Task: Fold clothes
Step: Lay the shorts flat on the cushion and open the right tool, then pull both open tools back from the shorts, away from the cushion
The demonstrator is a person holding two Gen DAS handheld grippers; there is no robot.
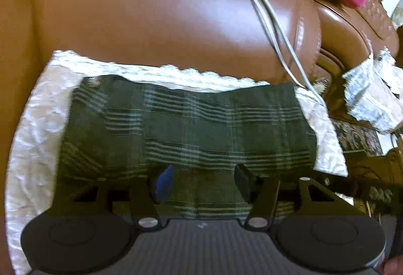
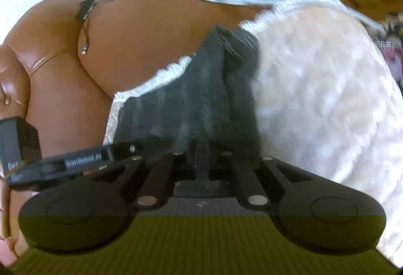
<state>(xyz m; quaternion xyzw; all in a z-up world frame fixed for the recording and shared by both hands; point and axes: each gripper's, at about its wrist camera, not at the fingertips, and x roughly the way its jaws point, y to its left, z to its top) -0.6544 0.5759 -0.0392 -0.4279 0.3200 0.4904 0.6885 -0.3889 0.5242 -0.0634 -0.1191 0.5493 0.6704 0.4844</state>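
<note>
Your left hand-held gripper (image 1: pixel 201 180) has its fingers spread wide, gripping nothing, low over the near edge of the plaid garment (image 1: pixel 186 128). That garment lies flat on a white cover (image 1: pixel 37 123) spread over the brown leather sofa (image 1: pixel 163 10), probably to give a clean folding surface. Your right hand-held gripper (image 2: pixel 200 156) has its fingers pinched together on the cloth's dark edge, likely ready to carry a fold across. Blur hides detail.
</note>
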